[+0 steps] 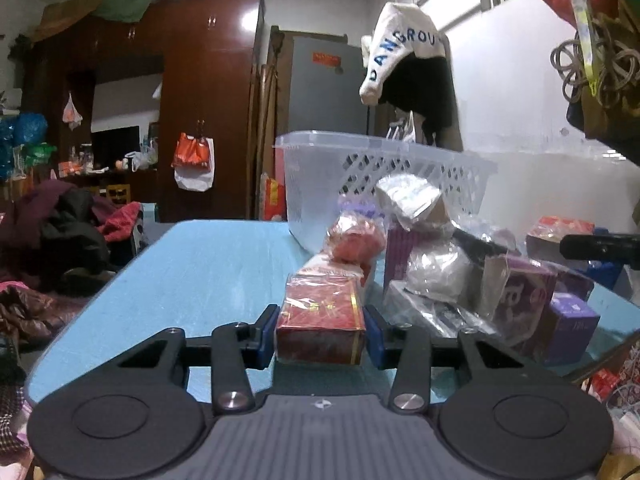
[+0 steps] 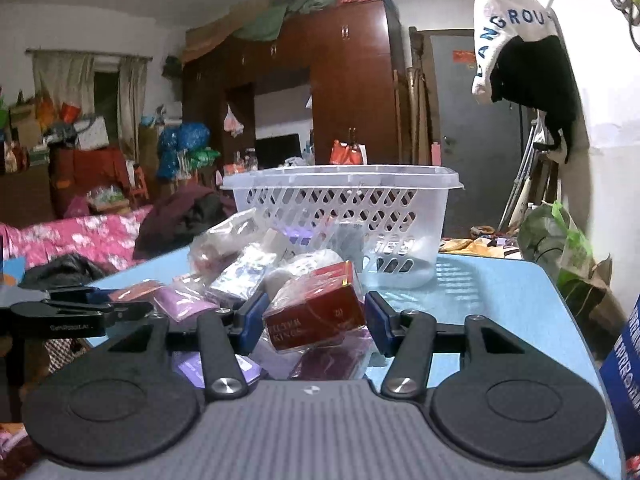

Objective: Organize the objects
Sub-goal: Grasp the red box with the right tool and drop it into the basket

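Mostly blue table (image 1: 208,264), cluttered bedroom (wardrobe (image 1: 208,92))

Left of the left tool (image 1: 320,330) bare worktop (image 1: 208,272) is lying open — ahead and right, wrapped packets (image 1: 432,264) and the clear basket (image 1: 320,184) are blocking passage.

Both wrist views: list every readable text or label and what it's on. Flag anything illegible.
"ANGROU": white hanging garment, blue letters, ends cut off.
"FILTER KINGS" and "20": red pack between the right gripper pads.
Gold print on the red pack in the left gripper: blurred.
White letters on the blue object at right edge: cut off, unreadable.
Purple boxes: too blurred.
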